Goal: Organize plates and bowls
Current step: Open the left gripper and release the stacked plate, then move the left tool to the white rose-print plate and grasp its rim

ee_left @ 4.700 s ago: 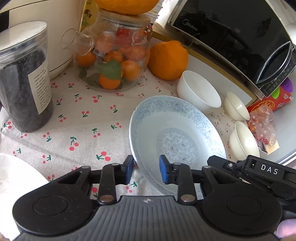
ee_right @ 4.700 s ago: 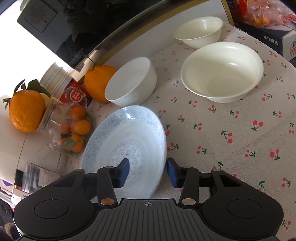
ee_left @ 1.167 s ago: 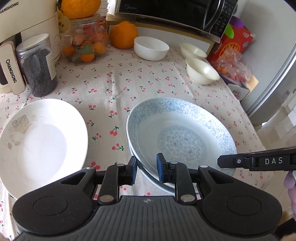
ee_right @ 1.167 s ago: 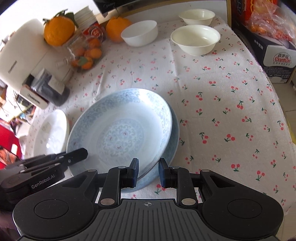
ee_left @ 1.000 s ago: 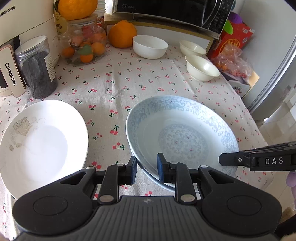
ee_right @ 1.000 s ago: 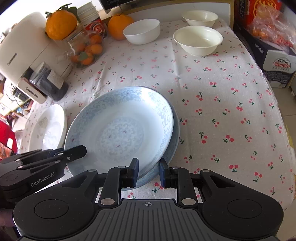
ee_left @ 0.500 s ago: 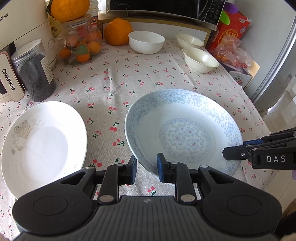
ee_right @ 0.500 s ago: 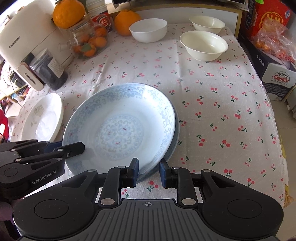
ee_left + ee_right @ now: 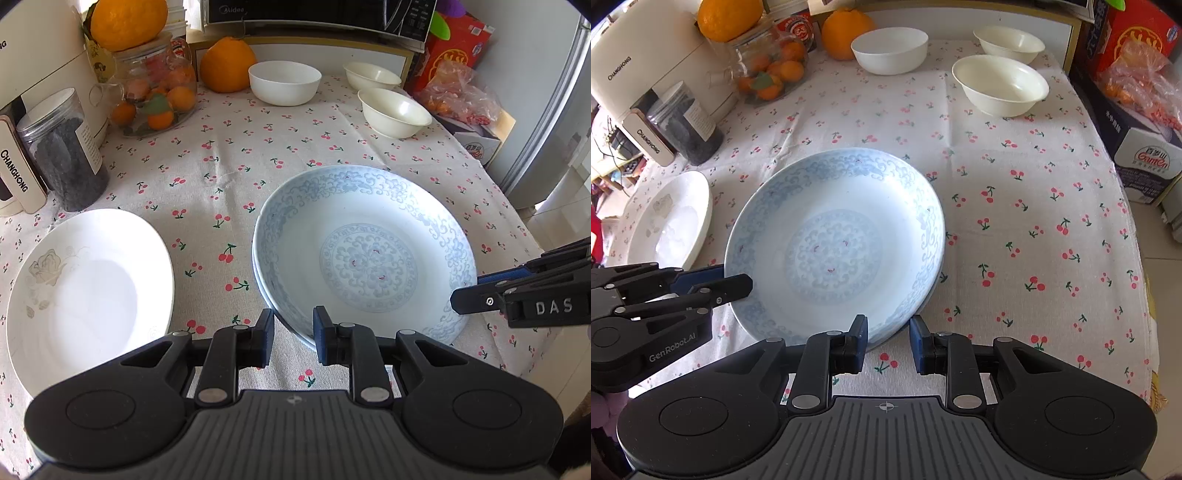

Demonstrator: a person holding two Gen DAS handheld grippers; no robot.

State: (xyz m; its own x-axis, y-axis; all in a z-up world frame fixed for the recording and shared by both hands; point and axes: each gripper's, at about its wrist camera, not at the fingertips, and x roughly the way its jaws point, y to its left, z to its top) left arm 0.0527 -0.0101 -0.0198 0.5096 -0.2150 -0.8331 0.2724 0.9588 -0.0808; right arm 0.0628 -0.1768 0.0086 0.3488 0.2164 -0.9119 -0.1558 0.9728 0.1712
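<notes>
Blue-patterned plate [image 9: 364, 254] sits nested, empty, on a second plate [image 9: 932, 291] on the desk [image 9: 236, 155]. Left gripper [image 9: 293, 341] fingers clamp its near rim. Right gripper [image 9: 888, 341] fingers straddle the opposite rim; contact cannot be confirmed. Both grippers point steeply down.

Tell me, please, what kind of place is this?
Most likely a home kitchen or dining corner. A microwave stands at the back of a table covered with a cherry-print tablecloth. On it are bowls, plates and a glass jar of small oranges.
</notes>
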